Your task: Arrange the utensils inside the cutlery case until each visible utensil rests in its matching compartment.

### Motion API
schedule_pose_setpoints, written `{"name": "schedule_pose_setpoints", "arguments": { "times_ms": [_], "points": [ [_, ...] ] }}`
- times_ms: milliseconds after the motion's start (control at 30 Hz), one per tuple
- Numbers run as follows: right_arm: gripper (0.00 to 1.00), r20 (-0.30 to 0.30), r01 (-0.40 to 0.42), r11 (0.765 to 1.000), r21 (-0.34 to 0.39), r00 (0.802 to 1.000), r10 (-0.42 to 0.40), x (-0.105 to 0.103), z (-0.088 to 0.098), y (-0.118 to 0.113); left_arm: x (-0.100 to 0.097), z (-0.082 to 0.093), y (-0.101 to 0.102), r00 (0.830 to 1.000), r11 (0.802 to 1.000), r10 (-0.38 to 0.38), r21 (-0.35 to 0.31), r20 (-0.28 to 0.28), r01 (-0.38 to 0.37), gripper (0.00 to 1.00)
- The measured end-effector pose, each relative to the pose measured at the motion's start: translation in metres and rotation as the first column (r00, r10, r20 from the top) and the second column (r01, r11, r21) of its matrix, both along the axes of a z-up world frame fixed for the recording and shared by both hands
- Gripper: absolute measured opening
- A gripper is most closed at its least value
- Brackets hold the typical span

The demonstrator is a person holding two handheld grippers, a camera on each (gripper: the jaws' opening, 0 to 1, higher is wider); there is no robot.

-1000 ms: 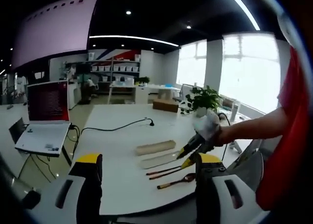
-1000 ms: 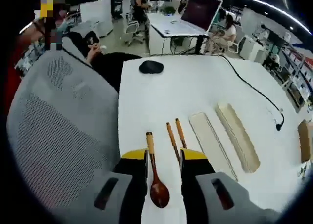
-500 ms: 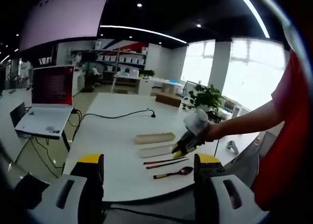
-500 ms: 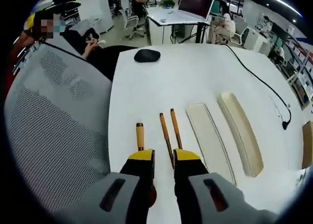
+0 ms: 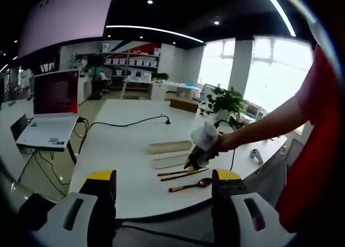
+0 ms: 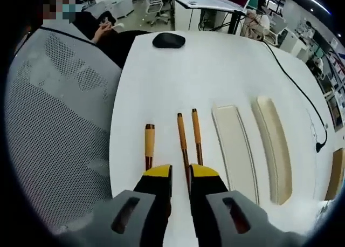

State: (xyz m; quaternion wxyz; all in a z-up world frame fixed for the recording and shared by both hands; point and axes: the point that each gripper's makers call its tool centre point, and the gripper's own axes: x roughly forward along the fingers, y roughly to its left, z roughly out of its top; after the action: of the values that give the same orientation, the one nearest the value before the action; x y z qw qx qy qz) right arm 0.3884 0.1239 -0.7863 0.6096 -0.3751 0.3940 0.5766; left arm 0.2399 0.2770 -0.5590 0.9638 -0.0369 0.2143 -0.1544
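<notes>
Chopsticks (image 6: 188, 142) just right of narrow jaw gap; spoon (image 6: 149, 145) left.

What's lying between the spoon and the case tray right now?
The two chopsticks lie side by side between the spoon and the tray, as the right gripper view shows.

Spoon (image 6: 149, 144) left of chopsticks (image 6: 188, 136); case tray (image 6: 234, 150), lid (image 6: 274, 147) to right, on table (image 6: 178, 80).

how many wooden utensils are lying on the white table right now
3: a spoon on the left, and two chopsticks side by side between it and the cutlery case; their near ends hide behind the right gripper.
</notes>
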Motion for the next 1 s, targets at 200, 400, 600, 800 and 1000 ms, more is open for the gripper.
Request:
{"name": "schedule_pose_setpoints", "arguments": {
  "times_ms": [200, 400, 600, 800, 1000],
  "points": [
    [0.11, -0.016, -0.012, 1.0, -0.028, 1.0, 0.012, 0.003, -0.01, 0.001, 0.006, -0.001, -0.005, 0.999, 0.999, -0.032, 0.004, -0.011, 0.032, 0.73],
    [0.1, -0.016, -0.025, 0.999, -0.048, 1.0, 0.024, 0.006, -0.014, 0.003, 0.009, -0.003, -0.005, 0.999, 0.999, -0.048, 0.024, -0.026, 0.048, 0.72],
    [0.11, -0.023, -0.022, 0.997, -0.075, 1.0, 0.02, 0.006, -0.023, 0.002, 0.01, -0.002, -0.005, 0.998, 0.998, -0.051, 0.031, -0.023, 0.052, 0.72],
    [0.11, -0.033, -0.012, 0.995, -0.102, 0.999, 0.009, 0.005, -0.035, -0.003, 0.006, -0.002, -0.003, 0.999, 0.999, -0.039, 0.021, -0.026, 0.04, 0.71],
    [0.1, -0.019, -0.049, 0.993, -0.106, 0.999, 0.048, 0.004, -0.035, 0.003, 0.007, 0.007, 0.001, 1.0, 0.998, 0.0, -0.061, -0.004, -0.001, 0.71]
  ]
}}
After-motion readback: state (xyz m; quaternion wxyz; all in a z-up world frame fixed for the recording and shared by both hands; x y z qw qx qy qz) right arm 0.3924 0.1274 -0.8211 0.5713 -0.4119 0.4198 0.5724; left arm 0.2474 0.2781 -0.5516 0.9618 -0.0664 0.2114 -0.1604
